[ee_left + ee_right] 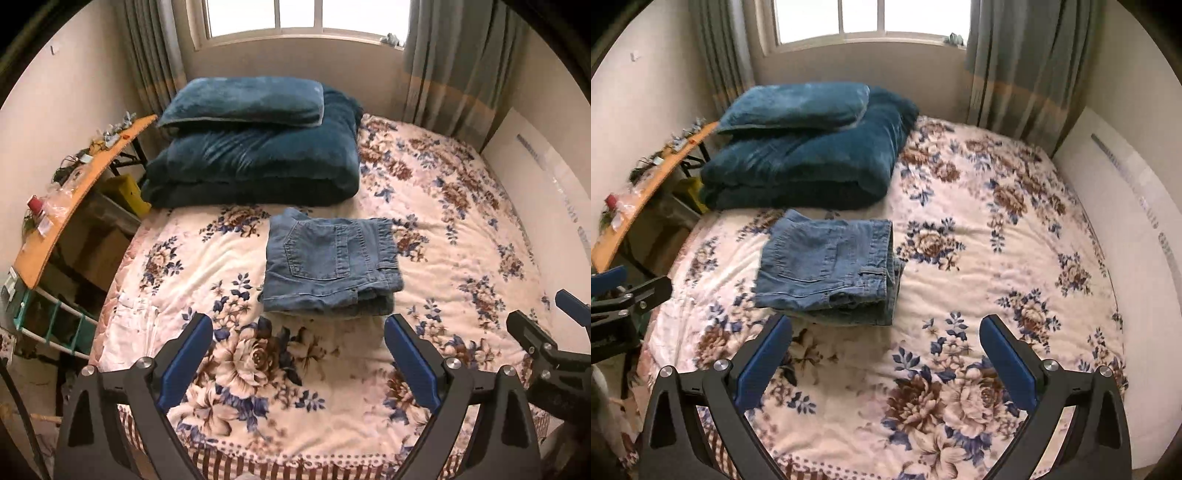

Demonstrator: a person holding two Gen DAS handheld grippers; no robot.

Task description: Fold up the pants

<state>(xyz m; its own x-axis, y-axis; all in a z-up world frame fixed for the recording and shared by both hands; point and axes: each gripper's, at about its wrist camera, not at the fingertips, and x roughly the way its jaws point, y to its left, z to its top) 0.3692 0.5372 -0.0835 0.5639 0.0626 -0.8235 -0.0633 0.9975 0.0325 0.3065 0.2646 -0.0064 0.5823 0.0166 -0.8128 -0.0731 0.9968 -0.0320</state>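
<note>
Nearest the lens in the left wrist view, the left gripper (pixel 298 325) hangs above the bed with its blue-padded jaws spread wide and nothing between them. The right gripper (pixel 886 326) shows the same in its own view: jaws set wide apart, only the bedspread visible in the gap. Each tool also appears at the edge of the other's view, off to the side of the bed.

Below both lies the floral bedspread (pixel 461 258), cream with brown and blue blossoms, covering the bed; a checked border runs along its near edge.

Beyond the grippers, the pants (pixel 332 266) rest on the bedspread as a compact folded stack of blue denim, a back pocket facing up and the layered edges toward the near side. They sit left of the bed's middle, apart from both grippers.

Just behind the pants, a folded dark teal quilt (pixel 255 166) lies at the far left of the bed, with a matching pillow (pixel 243 101) on top of it.

Left of the bed stands a narrow wooden shelf (pixel 55 221) cluttered with small items. A white board (pixel 1126 240) leans against the wall on the bed's right side. Past the bed's far end, a window (pixel 310 18) sits between grey curtains (pixel 450 66).
</note>
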